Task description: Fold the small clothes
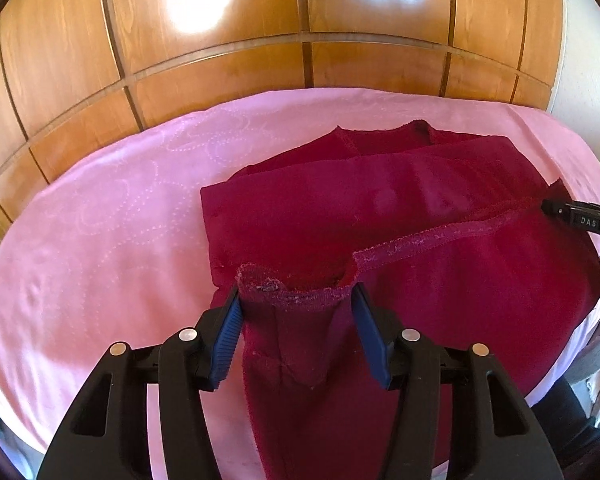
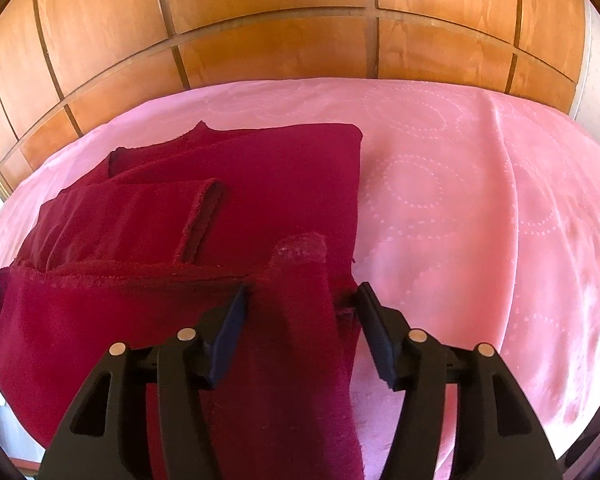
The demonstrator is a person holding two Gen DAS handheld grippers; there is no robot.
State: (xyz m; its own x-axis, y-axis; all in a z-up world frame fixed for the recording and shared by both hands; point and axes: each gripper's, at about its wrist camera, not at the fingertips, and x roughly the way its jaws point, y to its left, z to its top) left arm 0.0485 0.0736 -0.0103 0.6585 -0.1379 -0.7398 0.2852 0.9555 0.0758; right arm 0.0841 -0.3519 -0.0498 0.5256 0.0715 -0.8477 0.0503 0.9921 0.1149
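Observation:
A dark red garment (image 1: 340, 208) lies partly folded on a pink bed cover (image 1: 100, 220). Its stitched hem (image 1: 440, 236) runs from my left gripper toward the right edge of the left wrist view. My left gripper (image 1: 296, 292) stands with jaws apart, a loose bunch of the hem between the blue pads and brushing both. In the right wrist view my right gripper (image 2: 300, 292) is also open over the same garment (image 2: 260, 184); a fold of cloth lies between its jaws, clear of the right pad. A sleeve (image 2: 140, 208) lies folded across the body.
Glossy wooden panelled doors (image 1: 260, 60) rise just behind the bed. Bare pink cover (image 2: 480, 200) stretches to the right of the garment and also to its left. The right gripper's black finger (image 1: 572, 216) shows at the right edge of the left wrist view.

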